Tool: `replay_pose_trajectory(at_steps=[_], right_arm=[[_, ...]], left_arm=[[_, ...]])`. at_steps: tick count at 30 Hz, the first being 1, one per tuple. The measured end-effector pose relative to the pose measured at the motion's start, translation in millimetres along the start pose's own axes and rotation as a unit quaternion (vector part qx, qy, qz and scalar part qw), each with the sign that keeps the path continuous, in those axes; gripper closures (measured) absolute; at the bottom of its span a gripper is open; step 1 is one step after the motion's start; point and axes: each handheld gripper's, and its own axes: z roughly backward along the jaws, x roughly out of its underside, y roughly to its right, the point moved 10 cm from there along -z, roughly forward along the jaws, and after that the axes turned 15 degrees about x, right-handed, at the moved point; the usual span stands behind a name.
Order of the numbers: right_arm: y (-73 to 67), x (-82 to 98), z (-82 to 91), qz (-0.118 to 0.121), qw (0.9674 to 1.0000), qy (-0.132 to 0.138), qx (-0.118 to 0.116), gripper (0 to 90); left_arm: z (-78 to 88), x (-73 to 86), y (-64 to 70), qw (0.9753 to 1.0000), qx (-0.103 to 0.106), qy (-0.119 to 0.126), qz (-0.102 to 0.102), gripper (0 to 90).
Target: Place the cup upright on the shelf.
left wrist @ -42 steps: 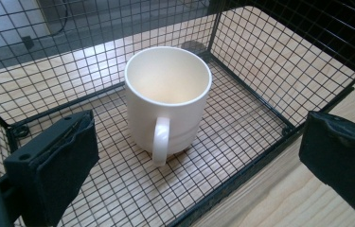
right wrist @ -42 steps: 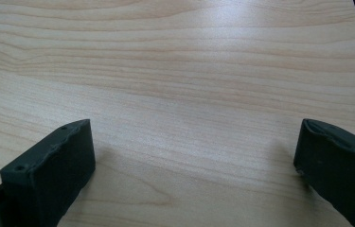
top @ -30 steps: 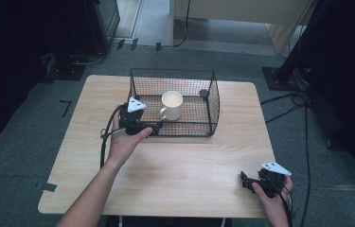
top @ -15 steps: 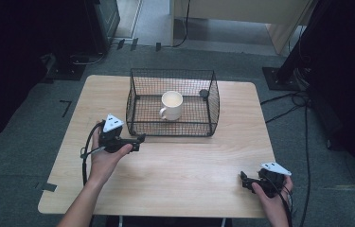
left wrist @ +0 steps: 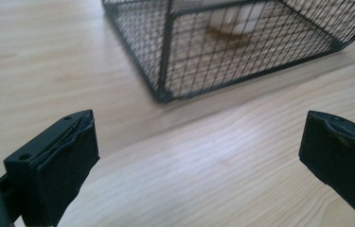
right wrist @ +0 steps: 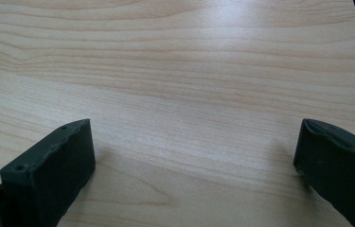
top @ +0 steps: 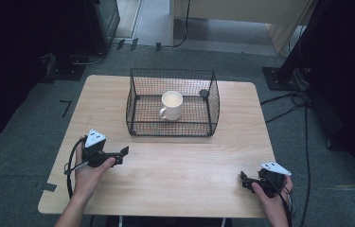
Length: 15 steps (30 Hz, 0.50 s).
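The one obstacle on the wooden table (top: pixel 175 165) is the black wire basket (top: pixel 173 124), standing in the far middle with mesh walls on all four sides and an open top, so the only way in is from above. A white mug (top: pixel 171 105) takes up its centre, with bare mesh floor around it. The near half of the table lies open from left to right. The left gripper (top: pixel 124 151), jaws wide apart, sits near the left edge with bare wood between it and the basket's near-left corner. The right gripper (top: pixel 243 180), jaws also spread, rests at the near right with bare wood ahead.
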Motion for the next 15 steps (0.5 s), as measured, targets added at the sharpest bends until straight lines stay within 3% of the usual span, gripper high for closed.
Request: replay_pose_trajectory(at_steps=[5,10,15], right_arm=[[0.0,0.0,0.0,0.000,1.0000,0.000,0.000,0.0],[0.0,0.0,0.0,0.000,1.0000,0.000,0.000,0.0],[0.0,0.0,0.0,0.000,1.0000,0.000,0.000,0.0]], left_arm=[[14.1,26.1,-19.3,0.9996,-0.020,-0.011,0.016,0.0],[21.1,43.6,-29.2,0.9989,-0.033,-0.020,0.026,0.0],[29.8,72.8,-38.0,0.9967,-0.057,-0.044,0.037,0.0]])
